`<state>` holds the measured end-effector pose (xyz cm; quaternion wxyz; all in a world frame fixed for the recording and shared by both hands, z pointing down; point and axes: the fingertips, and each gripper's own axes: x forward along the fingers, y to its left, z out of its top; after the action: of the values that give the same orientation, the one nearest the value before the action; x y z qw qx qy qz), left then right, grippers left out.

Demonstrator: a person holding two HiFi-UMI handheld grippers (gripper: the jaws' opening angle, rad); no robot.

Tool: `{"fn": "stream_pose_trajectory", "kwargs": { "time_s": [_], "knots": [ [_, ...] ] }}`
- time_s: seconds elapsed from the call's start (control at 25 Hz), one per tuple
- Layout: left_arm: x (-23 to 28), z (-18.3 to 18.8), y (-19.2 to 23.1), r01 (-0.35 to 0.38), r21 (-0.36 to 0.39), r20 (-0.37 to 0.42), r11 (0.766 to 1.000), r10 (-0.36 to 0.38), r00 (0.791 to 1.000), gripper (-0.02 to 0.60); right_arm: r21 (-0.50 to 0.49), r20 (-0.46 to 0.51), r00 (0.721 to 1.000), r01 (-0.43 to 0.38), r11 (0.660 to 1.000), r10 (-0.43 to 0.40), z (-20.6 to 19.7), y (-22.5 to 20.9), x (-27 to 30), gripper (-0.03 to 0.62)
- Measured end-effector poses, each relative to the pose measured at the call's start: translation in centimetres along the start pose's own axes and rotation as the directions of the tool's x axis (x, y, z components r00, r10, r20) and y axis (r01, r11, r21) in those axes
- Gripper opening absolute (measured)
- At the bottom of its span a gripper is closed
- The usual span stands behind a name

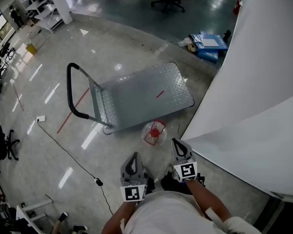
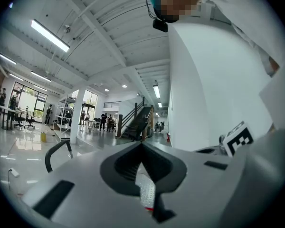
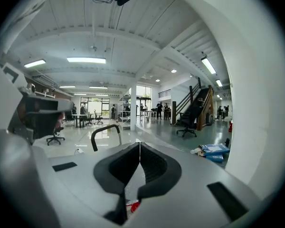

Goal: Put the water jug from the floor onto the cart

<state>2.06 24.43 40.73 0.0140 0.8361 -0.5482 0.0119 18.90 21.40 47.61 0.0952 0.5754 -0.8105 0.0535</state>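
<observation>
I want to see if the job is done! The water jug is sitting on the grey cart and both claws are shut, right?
Not quite. The water jug is on the floor beside the grey cart, not on it; the head view shows that. The left claw and the right claw are both shut.

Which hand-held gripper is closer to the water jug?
The right hand-held gripper, tips near the water jug; the left hand-held gripper sits farther back.
</observation>
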Motion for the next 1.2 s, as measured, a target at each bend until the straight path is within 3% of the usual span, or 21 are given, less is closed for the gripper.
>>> {"fn": "stream_pose_trajectory", "kwargs": {
  "time_s": [0.28, 0.52, 0.92, 1.0, 1.2],
  "knots": [
    [0.4, -1.8, 1.2, -0.012, -0.058, -0.047, 0.998, 0.009, 0.999, 0.003, -0.074, -0.159, 0.985, -0.083, 0.994, 0.071, -6.3, 2.1, 6.6, 0.012],
    [2.2, -3.8, 2.9, -0.013, -0.062, -0.079, 0.998, 0.008, 0.997, 0.003, -0.116, -0.338, 0.935, -0.151, 0.982, 0.104, -14.8, 3.1, 12.6, 0.012],
    [1.7, -9.9, 5.9, -0.035, -0.083, -0.163, 0.996, 0.021, 0.986, 0.003, -0.099, -0.627, 0.758, -0.309, 0.946, 0.181, -30.6, 7.5, 17.6, 0.046],
    [1.6, -11.1, 6.5, -0.043, -0.096, -0.178, 0.994, 0.026, 0.984, 0.003, -0.097, -0.669, 0.718, -0.343, 0.935, 0.194, -33.0, 8.4, 17.8, 0.106],
    [1.4, -13.4, 7.9, -0.059, -0.107, -0.202, 0.992, 0.037, 0.979, 0.003, -0.116, -0.777, 0.603, -0.421, 0.900, 0.182, -38.8, 10.4, 17.6, 0.114]
  ]
}}
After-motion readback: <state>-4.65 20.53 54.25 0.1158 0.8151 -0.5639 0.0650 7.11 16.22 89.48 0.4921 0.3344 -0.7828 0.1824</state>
